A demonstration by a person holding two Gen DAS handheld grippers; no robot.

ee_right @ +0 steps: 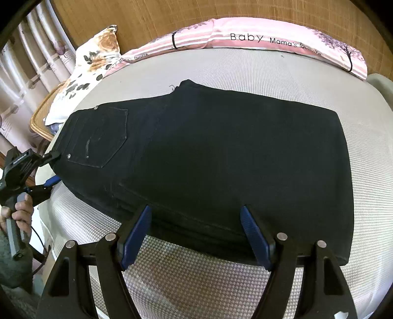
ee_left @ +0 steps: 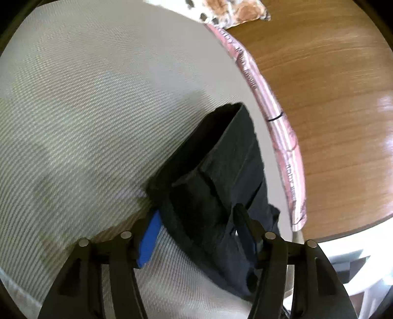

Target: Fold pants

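Two grippers work at black pants (ee_right: 221,147) that lie folded flat on a bed's grey woven mattress (ee_right: 245,63). The right gripper (ee_right: 196,235) stands open over the near edge of the pants, its blue pads (ee_right: 133,243) apart and pressing on nothing. The left gripper (ee_left: 196,235), held by a hand (ee_right: 22,211), is at the waistband end; its jaws straddle the cloth, spread apart, not pinching it. A pink striped pillow (ee_right: 245,36) lines the far edge against a wooden headboard (ee_right: 172,12).
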